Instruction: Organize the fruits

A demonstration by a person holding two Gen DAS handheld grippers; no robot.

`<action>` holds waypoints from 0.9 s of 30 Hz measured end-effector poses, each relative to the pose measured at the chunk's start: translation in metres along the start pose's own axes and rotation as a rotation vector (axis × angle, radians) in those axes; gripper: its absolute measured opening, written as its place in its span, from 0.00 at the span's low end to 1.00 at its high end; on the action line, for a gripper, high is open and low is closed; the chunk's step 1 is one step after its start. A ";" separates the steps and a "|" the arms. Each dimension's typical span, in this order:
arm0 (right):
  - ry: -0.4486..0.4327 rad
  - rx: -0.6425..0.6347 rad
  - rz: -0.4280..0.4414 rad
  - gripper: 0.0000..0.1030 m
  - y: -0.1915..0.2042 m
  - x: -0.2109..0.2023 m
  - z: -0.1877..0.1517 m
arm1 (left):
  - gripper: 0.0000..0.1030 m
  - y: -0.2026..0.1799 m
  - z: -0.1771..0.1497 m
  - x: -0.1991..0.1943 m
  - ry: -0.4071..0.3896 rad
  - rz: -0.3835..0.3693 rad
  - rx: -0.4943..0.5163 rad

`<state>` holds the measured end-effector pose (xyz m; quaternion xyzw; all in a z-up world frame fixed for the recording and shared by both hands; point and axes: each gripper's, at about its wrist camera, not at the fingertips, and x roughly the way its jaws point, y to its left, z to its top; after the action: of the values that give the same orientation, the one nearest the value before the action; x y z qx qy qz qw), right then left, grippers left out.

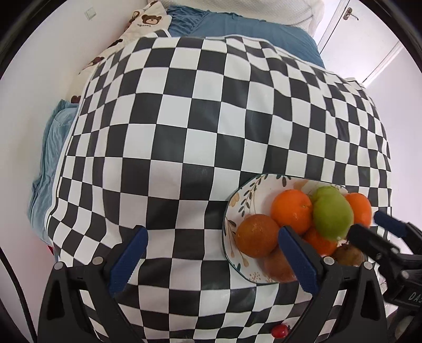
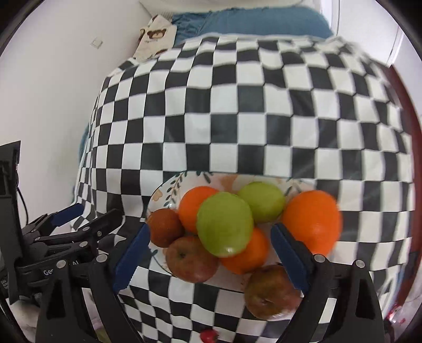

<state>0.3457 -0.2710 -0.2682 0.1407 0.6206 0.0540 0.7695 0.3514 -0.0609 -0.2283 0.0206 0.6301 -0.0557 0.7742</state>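
Orange, green and russet fruit, heaped in one plate with a leaf-and-flower print and a dark rim. Contents, as counted in the right wrist view: two green apples, the front apple topmost on the heap, the rear apple just behind it and touching; three oranges, namely the left orange, the low orange under the front apple, and the right orange at the plate's right side; three reddish-brown fruits, one small at the left rim, one at the near left, one at the near right. All pieces touch their neighbours.

Location: plate rests on a black-and-white check cloth, toward its near edge. In the left wrist view the same plate lies at lower right.

Right gripper: blue pads spread wide either side of the heap, above it, gripping nothing; whether a pad grazes the fruit cannot be told.

Left gripper: jaws wide apart over bare cloth, nothing between them; its right finger overlaps the plate's near edge in view.

Surroundings: a small red item at the cloth's near edge; blue bedding and a bear-print fabric beyond the far edge; white wall at left.
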 end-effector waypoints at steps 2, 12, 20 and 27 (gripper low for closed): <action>-0.062 -0.018 -0.063 0.95 0.001 -0.022 -0.008 | 0.98 -0.003 -0.009 -0.015 -0.033 -0.001 0.013; -0.262 -0.012 -0.249 0.96 0.000 -0.120 -0.080 | 0.98 -0.019 -0.069 -0.088 -0.139 -0.011 0.081; -0.346 0.058 -0.254 0.96 0.006 -0.172 -0.139 | 0.98 -0.018 -0.115 -0.144 -0.221 -0.043 0.089; -0.410 0.076 -0.255 0.97 0.021 -0.202 -0.175 | 0.98 -0.020 -0.141 -0.175 -0.304 -0.044 0.114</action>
<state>0.1324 -0.2767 -0.1053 0.0979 0.4657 -0.0968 0.8742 0.1771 -0.0555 -0.0853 0.0420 0.5016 -0.1110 0.8569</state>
